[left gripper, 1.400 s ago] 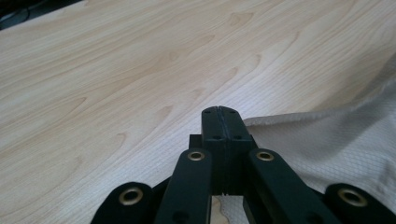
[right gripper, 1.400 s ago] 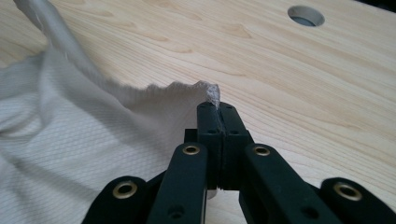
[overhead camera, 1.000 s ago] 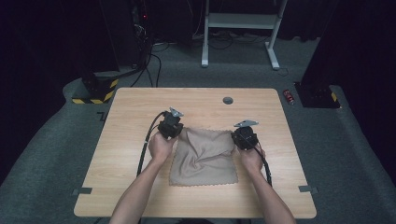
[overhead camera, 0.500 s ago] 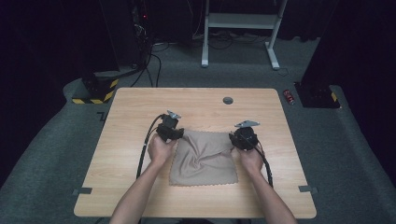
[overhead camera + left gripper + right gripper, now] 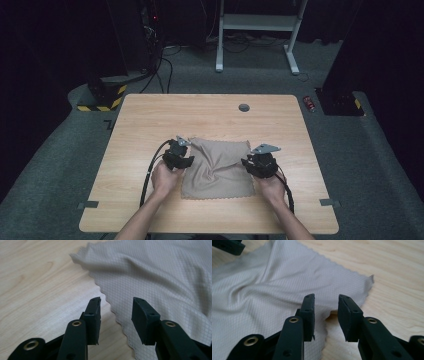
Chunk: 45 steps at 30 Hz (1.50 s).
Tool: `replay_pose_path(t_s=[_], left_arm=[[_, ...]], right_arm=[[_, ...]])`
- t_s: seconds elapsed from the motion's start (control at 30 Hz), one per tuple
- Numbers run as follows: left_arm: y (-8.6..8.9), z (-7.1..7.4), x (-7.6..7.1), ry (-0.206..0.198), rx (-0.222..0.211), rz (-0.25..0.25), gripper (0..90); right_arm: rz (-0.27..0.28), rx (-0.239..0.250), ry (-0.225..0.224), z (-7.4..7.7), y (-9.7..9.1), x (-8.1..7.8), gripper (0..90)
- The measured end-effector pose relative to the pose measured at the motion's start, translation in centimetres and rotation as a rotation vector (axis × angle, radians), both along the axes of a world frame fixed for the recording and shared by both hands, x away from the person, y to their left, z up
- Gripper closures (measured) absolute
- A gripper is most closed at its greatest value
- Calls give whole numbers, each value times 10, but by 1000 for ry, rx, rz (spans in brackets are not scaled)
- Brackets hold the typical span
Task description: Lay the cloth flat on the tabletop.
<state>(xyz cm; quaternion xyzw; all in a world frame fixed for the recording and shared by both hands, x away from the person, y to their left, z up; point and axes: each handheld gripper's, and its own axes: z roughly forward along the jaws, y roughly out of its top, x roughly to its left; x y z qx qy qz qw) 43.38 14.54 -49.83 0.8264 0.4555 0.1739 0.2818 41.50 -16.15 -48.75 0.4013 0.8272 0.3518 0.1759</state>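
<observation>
Left tool [image 5: 179, 156], jaws spread and just opened, straddled nothing at the left scalloped edge of the cloth [image 5: 216, 162]. The cloth, thin, waffle-textured beige fabric, lay rumpled mid-counter [image 5: 150, 115]; probably light, limp and best pinched at edges or corners. Right tool [image 5: 260, 164], likewise just opened, stood empty at its right edge.

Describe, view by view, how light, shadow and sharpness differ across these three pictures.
High view: table evenly lit, surroundings nearly black, whole picture soft. Left gripper view: cloth weave crisp, near tongs slightly soft. Right gripper view: folds in the cloth cast gentle shadows, and wood grain blurs towards the far edge.
</observation>
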Motion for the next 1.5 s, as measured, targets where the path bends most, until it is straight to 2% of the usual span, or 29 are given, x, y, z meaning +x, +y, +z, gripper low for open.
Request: replay_pose_path(t_s=[0.07,0.1,0.2,0.33,0.43,0.5,0.57,0.67,0.73,0.77,0.8,0.93,1.1,1.2,1.43,1.5], left_arm=[[-2,-3,-1,4,12,-6,600],[-2,-4,-2,6,16,-7,602],[-2,-7,-3,6,24,-10,603],[-2,-7,-6,-8,46,-17,596],[-2,-7,-11,-26,63,-23,593],[-1,-7,-16,-25,59,-26,591],[0,-7,-19,-22,58,-30,580],[3,-4,-31,-40,66,-43,574],[7,0,-40,-48,38,-48,574],[11,2,-46,-50,10,-47,573],[13,3,-51,-49,-11,-46,569],[23,3,-69,-28,-79,-46,561],[30,-6,-90,-11,-112,-35,559],[30,-8,-95,-10,-114,-30,563],[19,-11,-104,-22,-52,-73,621],[17,-13,-105,-18,-53,-80,639]], right_arm=[[-1,-30,11,-6,2,0,660],[-5,-38,20,-9,3,1,690],[0,-44,43,-16,0,3,856],[-17,-48,46,-18,-6,4,889],[-36,-59,36,-16,-11,5,889],[-42,-59,46,-16,-14,5,876],[-55,-71,40,-16,-15,3,795],[-58,-55,15,-11,-18,-7,751],[-47,-43,3,-9,-19,-16,753],[-40,-36,5,-8,-20,-21,756],[-14,-27,1,-8,-20,-27,760],[31,-39,11,-14,-18,-46,759],[43,-29,31,-25,-19,-63,753],[38,-24,37,-28,-20,-69,730],[54,-39,20,-25,-21,-79,716],[59,-54,28,-26,-20,-81,731]])
